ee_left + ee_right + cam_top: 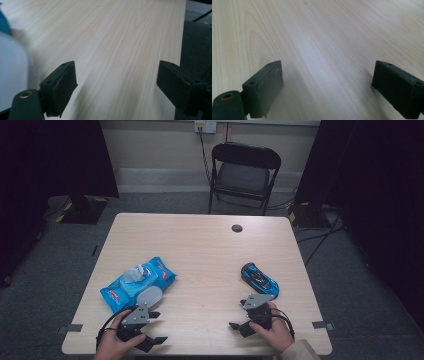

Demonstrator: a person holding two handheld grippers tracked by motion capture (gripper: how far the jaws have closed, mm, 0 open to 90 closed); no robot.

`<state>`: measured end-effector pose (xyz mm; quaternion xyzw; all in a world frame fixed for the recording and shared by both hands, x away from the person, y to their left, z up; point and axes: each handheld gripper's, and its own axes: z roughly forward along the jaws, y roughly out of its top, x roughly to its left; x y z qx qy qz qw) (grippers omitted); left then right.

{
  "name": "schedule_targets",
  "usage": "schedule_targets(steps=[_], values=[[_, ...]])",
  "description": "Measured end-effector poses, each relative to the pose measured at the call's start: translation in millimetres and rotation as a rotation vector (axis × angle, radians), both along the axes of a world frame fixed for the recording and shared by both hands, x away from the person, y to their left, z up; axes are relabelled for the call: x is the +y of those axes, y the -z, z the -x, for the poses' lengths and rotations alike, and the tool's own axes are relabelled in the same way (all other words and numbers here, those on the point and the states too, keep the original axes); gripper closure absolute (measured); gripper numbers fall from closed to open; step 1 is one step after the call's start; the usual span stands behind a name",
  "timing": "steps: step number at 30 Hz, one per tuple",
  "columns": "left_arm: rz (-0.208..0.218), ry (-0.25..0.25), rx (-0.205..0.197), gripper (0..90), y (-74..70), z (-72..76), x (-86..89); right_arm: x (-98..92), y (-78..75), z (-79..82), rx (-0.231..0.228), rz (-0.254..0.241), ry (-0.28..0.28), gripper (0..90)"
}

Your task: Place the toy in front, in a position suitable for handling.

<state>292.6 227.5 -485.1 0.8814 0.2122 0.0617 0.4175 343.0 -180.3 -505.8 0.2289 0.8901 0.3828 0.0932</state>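
1. The left gripper (153,327) rests low at the near edge of the worktop (210,245), its jaws spread wide with nothing but bare wood between them, as the left gripper view confirms. It points toward the middle of the worktop, probably a waiting pose before a reach.
2. The right gripper (239,315) mirrors it on the other side, held in the person's right hand (274,332). Its jaws also stand apart and empty, with only wood grain ahead of them in the right gripper view.
3. Just beside the left gripper, a little farther from the person, lies a blue pack of wet wipes (137,284). Its white lid (149,297) is flipped open toward the gripper and a wipe (134,274) pokes up from the opening, so a wipe looks ready to be pulled.
4. Just beyond the right gripper sits a blue toy car (259,278), lying at an angle, near the gripper but not touching it.
5. Each thing lies on the side of its nearest gripper, which suggests one hand takes a wipe while the other handles the car.
6. Past the worktop's far edge stands a black folding chair (243,172), well apart from the work.
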Motion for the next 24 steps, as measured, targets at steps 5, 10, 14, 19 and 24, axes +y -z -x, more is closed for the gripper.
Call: schedule_targets(steps=[5,10,14,19,24], values=[[-0.015,-0.053,-0.014,15.7,-2.9,7.5,15.0,0.0,0.0,0.0,0.001,0.000,0.001,8.8],[-0.016,-0.162,-0.011,15.7,-6.9,16.7,44.3,0.1,0.0,-0.1,0.001,0.000,0.001,8.8],[0.004,-0.256,-0.020,15.6,-11.3,23.4,68.8,0.1,0.0,-0.1,0.000,0.000,0.000,8.8],[-0.020,-0.317,-0.025,24.4,-7.2,24.5,89.6,0.1,0.0,-0.1,0.000,0.000,0.000,8.8],[-0.037,-0.333,-0.040,23.2,-14.5,22.5,97.2,0.1,0.0,-0.1,0.000,0.000,0.000,8.7]])
